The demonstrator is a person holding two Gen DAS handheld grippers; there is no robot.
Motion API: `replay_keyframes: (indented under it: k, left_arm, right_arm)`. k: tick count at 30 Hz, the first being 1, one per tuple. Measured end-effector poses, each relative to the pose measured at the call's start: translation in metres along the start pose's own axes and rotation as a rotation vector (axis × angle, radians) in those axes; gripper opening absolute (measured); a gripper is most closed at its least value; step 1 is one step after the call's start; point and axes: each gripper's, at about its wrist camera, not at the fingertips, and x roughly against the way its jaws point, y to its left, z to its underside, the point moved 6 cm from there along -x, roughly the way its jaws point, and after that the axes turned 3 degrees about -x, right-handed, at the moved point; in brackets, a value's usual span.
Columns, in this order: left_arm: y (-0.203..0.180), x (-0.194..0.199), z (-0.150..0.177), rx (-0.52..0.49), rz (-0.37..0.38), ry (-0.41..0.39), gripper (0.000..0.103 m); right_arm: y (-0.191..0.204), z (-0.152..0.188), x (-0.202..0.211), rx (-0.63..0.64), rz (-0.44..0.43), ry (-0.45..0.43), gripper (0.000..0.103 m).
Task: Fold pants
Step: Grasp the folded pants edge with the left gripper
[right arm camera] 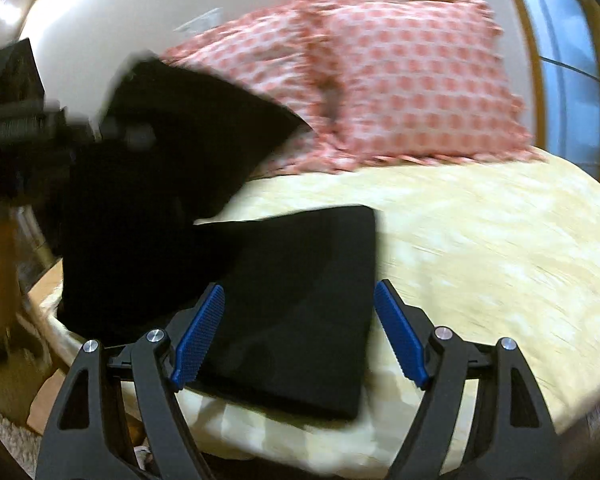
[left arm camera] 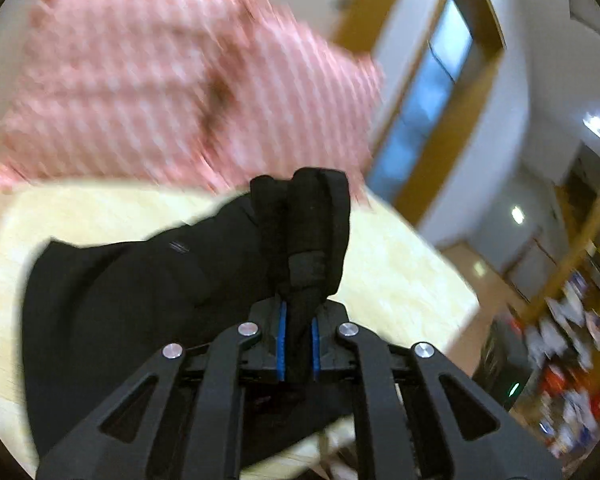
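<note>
black linkage arms fill the bottom of both wrist views, and past them the pale yellow bed (right arm camera: 480, 240) takes up most of the scene, with two pink-and-white patterned pillows (right arm camera: 412, 80) leaning against the wall at its far end. on that bedspread lie the black pants (right arm camera: 300, 312), plain dark cloth with no visible pattern: one part rests flat as a neat rectangle with straight edges near the bed's front edge, while the other part rises off the bed to the left in a loose, motion-blurred sheet. the right gripper (right arm camera: 300, 334) hangs released, its blue ribbed pads spread wide on either side of the flat rectangle and not touching it as far as can be seen. the left gripper (left arm camera: 298, 344) is clenched on a bunched, rolled edge of the pants, the thick fold standing up from between its blue pads and the rest of the cloth draping down to the left over the bedspread; in the right wrist view this gripper shows only as a dark blur at the left edge
</note>
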Motion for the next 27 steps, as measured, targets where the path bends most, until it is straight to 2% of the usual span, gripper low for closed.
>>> replay_keyframes:
  k: [2, 4, 11, 13, 15, 17, 21, 22, 23, 25, 27]
  left_arm:
    - [-0.010, -0.041, 0.035, -0.009, 0.023, 0.142, 0.008]
    - [-0.015, -0.055, 0.052, -0.032, 0.018, 0.179, 0.008]
    - [-0.030, -0.041, 0.029, -0.056, -0.023, 0.091, 0.008]
    - [-0.035, -0.048, 0.033, -0.055, -0.016, 0.112, 0.008]
    - [-0.037, -0.065, 0.048, -0.056, -0.017, 0.166, 0.009]
    - [-0.039, -0.081, 0.066, -0.095, -0.048, 0.207, 0.010]
    - [-0.047, -0.075, 0.069, -0.195, -0.094, 0.168, 0.016]
    - [-0.049, -0.071, 0.068, -0.220, -0.099, 0.161, 0.022]
    - [-0.051, -0.065, 0.068, -0.244, -0.097, 0.158, 0.045]
    - [-0.053, -0.043, 0.071, -0.246, -0.039, 0.141, 0.078]
    - [-0.049, -0.019, 0.071, -0.237, -0.006, 0.097, 0.079]
  right_arm:
    - [-0.020, 0.004, 0.005, -0.032, 0.041, 0.004, 0.079]
    - [-0.038, 0.008, 0.010, -0.057, 0.072, 0.005, 0.079]
    - [-0.065, 0.005, 0.015, -0.094, 0.118, -0.020, 0.079]
    - [-0.067, 0.004, 0.016, -0.095, 0.126, -0.028, 0.079]
    - [-0.071, 0.004, 0.018, -0.098, 0.141, -0.035, 0.079]
    - [-0.075, 0.004, 0.020, -0.096, 0.163, -0.035, 0.079]
    - [-0.085, -0.001, 0.027, -0.107, 0.198, -0.051, 0.079]
    - [-0.086, -0.002, 0.029, -0.109, 0.201, -0.056, 0.079]
    - [-0.087, -0.005, 0.032, -0.109, 0.205, -0.068, 0.079]
    - [-0.085, -0.013, 0.036, -0.101, 0.206, -0.089, 0.079]
    - [-0.078, -0.023, 0.042, -0.080, 0.198, -0.122, 0.079]
